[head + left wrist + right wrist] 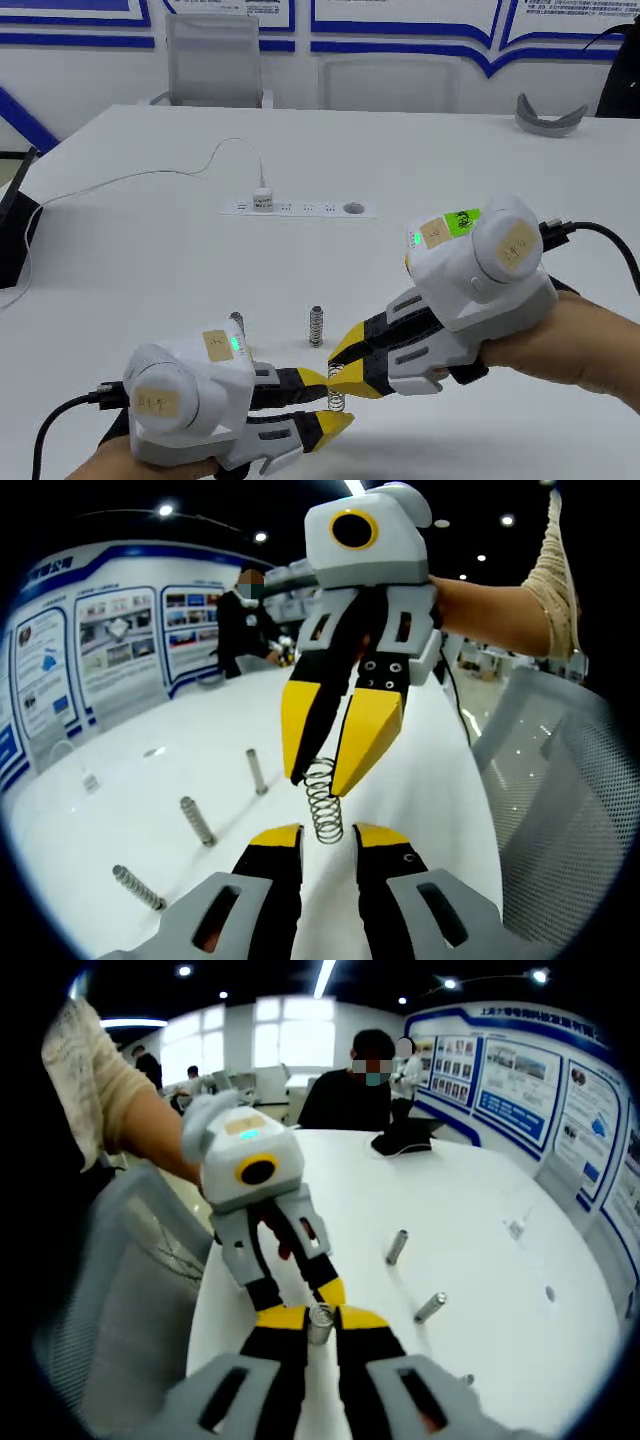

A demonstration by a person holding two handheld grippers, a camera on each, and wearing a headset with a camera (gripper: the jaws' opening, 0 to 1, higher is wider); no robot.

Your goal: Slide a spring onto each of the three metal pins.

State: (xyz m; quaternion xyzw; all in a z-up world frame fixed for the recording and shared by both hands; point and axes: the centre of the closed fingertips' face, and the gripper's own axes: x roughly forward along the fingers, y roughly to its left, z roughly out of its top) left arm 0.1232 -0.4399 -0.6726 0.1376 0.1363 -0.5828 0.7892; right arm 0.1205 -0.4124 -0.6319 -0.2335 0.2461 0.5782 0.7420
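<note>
Right tool [319, 773] is pinching the top coils of the spring [325, 805], jaws nearly closed. Left tool [328, 834] is hovering beneath, jaws slightly apart around its lower end without gripping. Beyond the left tool, a bare-looking pin [257, 770] is standing on the desk [190, 725]; centring the spring's open end over it looks key. Stickers [218, 345] on both tools are proving unreadable.

The left claw [335, 402] is wearing a white shell, black arms and yellow tips. The right claw [338, 368] is showing the same scheme, plus a bright green sticker [462, 221] and tan paper labels [517, 245]. The spring [336, 392] is glinting silver-grey. The worktop [150, 230] is lying plain white, the power strip [300, 208] is blending in white, the chair [213, 60] is showing pale grey, and the wall boards [400, 40] are carrying blue borders on white.
</note>
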